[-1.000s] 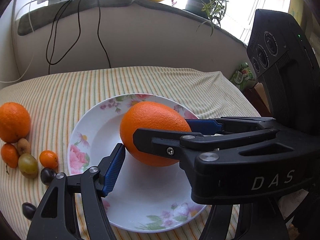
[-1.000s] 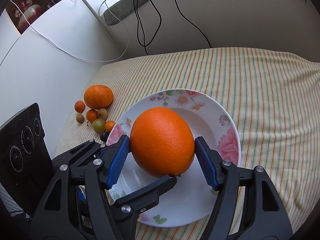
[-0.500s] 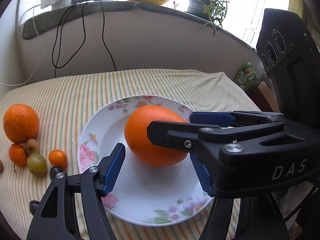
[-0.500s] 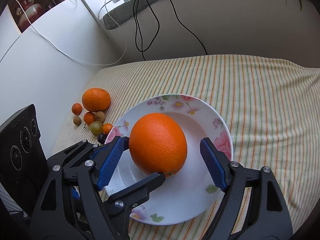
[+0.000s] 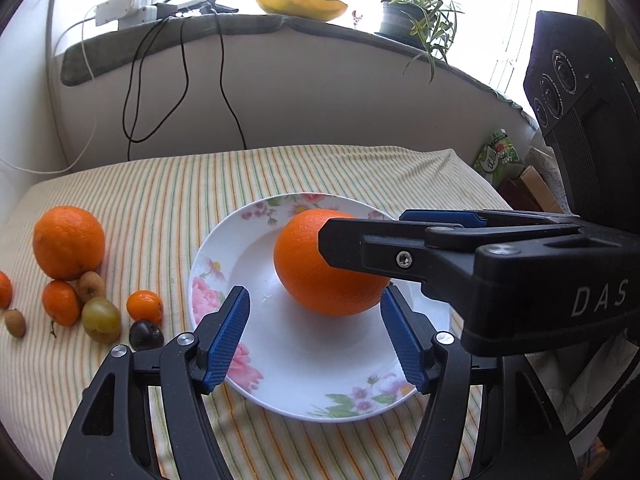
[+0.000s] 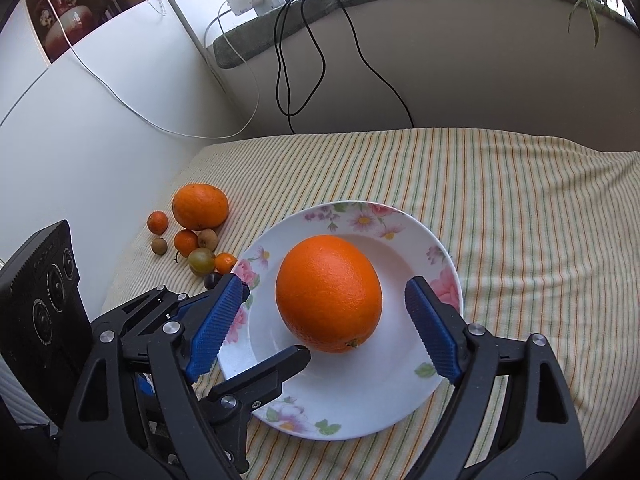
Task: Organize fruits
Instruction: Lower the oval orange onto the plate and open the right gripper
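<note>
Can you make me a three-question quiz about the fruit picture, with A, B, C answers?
1. Where is the big orange?
A. on the flowered plate
B. on the windowsill
C. on the floor

2. How many large oranges are there in all?
A. one
B. two
C. four

3. What is the right gripper doing?
A. squeezing the orange
B. holding a grape
C. standing open around the orange

Answers: 1 A, it rests in the plate's middle. 2 B, a second orange lies on the striped cloth among small fruits. 3 C, gaps show between both blue pads and the orange; the jaws have just been opening.
</note>
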### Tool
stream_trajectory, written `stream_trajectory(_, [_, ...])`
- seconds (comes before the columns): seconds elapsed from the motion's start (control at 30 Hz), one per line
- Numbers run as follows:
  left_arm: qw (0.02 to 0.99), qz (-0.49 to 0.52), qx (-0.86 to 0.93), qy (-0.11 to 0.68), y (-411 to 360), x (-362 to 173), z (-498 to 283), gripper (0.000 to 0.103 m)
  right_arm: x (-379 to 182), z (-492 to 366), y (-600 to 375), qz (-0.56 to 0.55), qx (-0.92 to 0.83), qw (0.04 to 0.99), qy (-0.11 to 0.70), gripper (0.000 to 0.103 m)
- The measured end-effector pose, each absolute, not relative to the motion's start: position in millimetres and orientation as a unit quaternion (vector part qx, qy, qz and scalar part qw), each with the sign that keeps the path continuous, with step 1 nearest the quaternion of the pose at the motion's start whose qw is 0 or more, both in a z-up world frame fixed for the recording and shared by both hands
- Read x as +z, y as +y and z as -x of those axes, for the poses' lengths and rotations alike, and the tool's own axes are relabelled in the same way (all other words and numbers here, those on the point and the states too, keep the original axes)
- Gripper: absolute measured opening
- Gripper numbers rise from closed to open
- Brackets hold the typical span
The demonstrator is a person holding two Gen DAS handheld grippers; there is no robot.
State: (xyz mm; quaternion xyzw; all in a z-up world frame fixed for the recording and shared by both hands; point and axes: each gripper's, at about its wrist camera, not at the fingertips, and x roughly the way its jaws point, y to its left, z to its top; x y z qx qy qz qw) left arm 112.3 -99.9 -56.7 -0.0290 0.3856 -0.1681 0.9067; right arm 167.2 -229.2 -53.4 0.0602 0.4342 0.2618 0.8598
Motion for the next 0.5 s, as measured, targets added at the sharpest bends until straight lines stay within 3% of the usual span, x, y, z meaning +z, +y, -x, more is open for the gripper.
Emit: stream_trajectory(0.5, [0.919, 0.04, -0.138, 0.368, -65.9, -47.7, -100.2, 0.068, -40.9, -162.6, -209.3, -0.049, 0.267, 0.867, 0.419, 0.087])
